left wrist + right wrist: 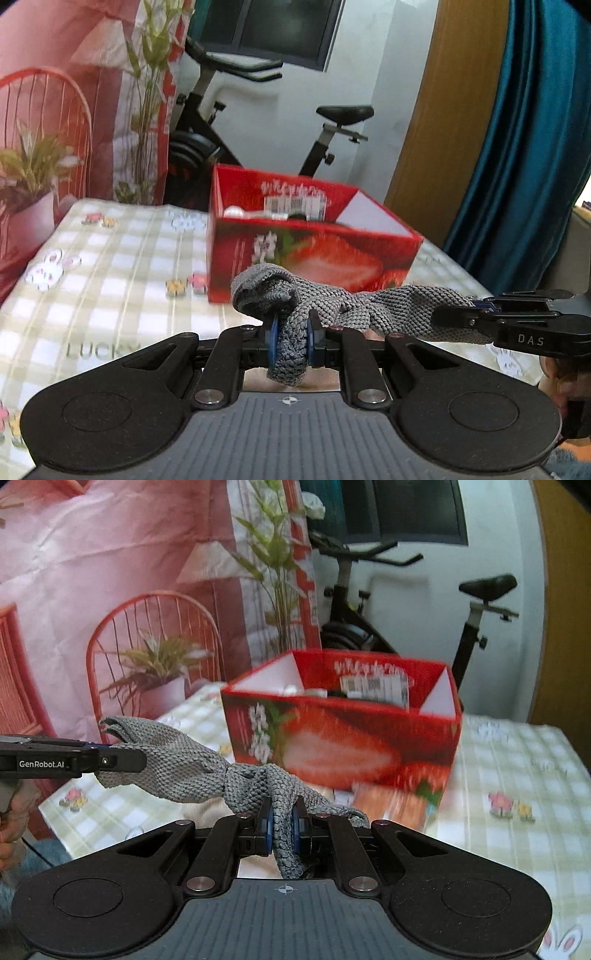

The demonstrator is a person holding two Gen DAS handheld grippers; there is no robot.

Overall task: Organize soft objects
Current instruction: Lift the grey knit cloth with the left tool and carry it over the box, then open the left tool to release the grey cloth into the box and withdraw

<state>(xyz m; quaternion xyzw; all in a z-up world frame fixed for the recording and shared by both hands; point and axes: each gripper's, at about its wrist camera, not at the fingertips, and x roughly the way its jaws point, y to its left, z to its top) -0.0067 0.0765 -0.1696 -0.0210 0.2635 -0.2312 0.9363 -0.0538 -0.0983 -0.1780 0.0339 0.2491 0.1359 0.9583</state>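
A grey knitted cloth (343,302) hangs stretched between both grippers, above the checked surface (110,277). My left gripper (291,326) is shut on one twisted end of it, which bunches up over the blue pads. My right gripper (456,314) comes in from the right edge, shut on the other end. In the right wrist view the right gripper (282,819) pinches a rope-like fold of the cloth (184,771), and the left gripper (120,757) clamps the flat end at the left. Just beyond the cloth stands a red strawberry-print box (332,258), open at the top (332,746).
The box holds a few small items, only partly visible. Behind it stand an exercise bike (258,122), a teal curtain (524,147) on the right and a pink printed backdrop (110,572) on the left. A hand (561,380) grips the right tool.
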